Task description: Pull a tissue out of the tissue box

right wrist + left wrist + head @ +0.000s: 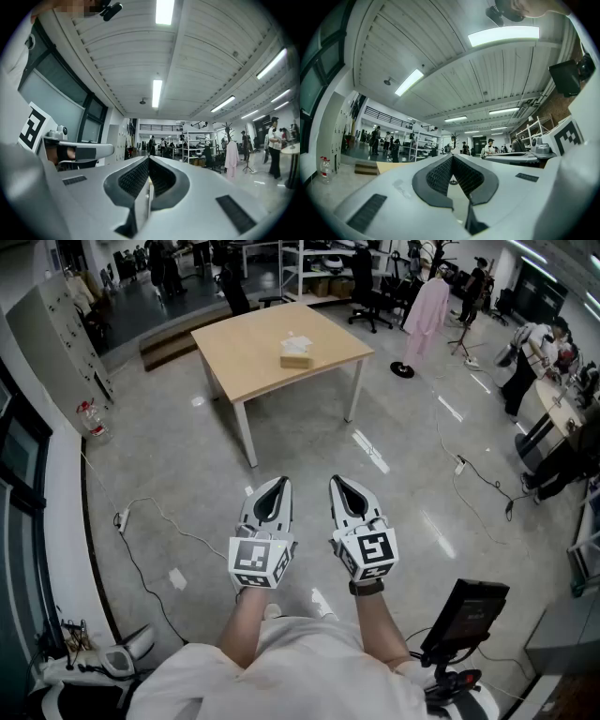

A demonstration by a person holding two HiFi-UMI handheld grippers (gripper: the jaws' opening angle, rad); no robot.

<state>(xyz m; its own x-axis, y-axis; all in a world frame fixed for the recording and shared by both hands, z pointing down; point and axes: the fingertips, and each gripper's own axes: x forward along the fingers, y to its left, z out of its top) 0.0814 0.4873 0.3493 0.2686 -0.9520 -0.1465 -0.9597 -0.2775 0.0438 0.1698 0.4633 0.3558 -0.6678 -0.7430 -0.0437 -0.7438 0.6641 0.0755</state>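
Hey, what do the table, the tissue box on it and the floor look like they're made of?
Table: top looks like light wood or laminate, matte tan; legs seem white painted metal.
Tissue box: probably tan cardboard, white tissue poking up; too small to be sure.
Floor: glossy grey, perhaps polished concrete or a coating; bright streaks reflect in it.

Bright ceiling strip lights [504, 35]; floor [373, 452] glare; fisheye-warped edges.

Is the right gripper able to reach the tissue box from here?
Probably not yet: the tissue box lies on the table, well beyond the right gripper. Only floor lies between; nothing blocks.
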